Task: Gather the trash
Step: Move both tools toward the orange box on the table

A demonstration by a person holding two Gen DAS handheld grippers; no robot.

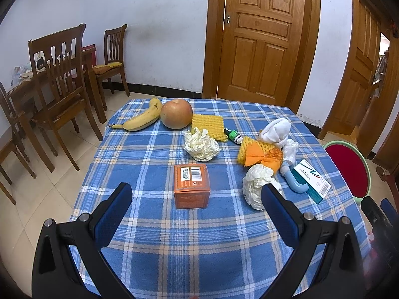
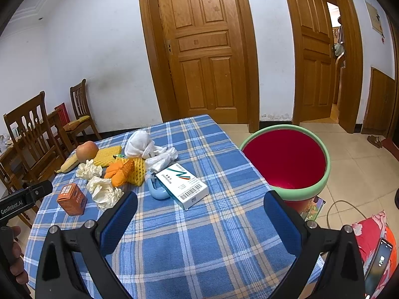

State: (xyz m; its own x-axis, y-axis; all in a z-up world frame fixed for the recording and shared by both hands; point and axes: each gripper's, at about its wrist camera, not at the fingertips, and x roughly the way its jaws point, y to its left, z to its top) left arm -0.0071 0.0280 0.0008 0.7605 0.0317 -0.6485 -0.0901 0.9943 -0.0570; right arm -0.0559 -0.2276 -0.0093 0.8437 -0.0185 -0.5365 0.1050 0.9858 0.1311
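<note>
Left claw (image 1: 197,201) stood wide open, blue pads spread, nothing between them, hovering over the near part of the table (image 1: 154,254), which wore a blue plaid cloth. Straight ahead of it, centred in the gap, sat a small orange cardboard box with a barcode on top (image 1: 191,185), upright on the cloth. Just right of the right-hand pad lay a crumpled white paper wad (image 1: 254,184).

Right claw (image 2: 200,214) was likewise open and empty, held above the table's right portion. Ahead of it lay a flat white-and-teal carton with a barcode (image 2: 183,184), resting against a light blue curved plastic handle (image 2: 155,189).

Farther out: a second crumpled white paper wad (image 1: 201,145), a yellow foam fruit net with an orange bow-shaped piece on it (image 1: 259,153), a flat yellow foam net pad (image 1: 208,125), a white rolled sock (image 1: 275,129), a crumpled clear plastic wrap (image 1: 290,152) and a small green-and-black item (image 1: 232,135), too small to identify. At the far edge lay a yellow banana (image 1: 142,119) and a round reddish-orange fruit (image 1: 176,113), touching; probably not trash.

A round bin with a pale green rim and red inside (image 2: 286,159) stood off the table's right edge, empty as far as visible.

Judgement: collection had not begun; this was the approach to a first pick. The left claw seemed lined up on the orange box. Next move would call for advancing and lowering until the pads bracket the box's sides, closing, then carrying it across to the bin without sweeping the wad beside it.
</note>
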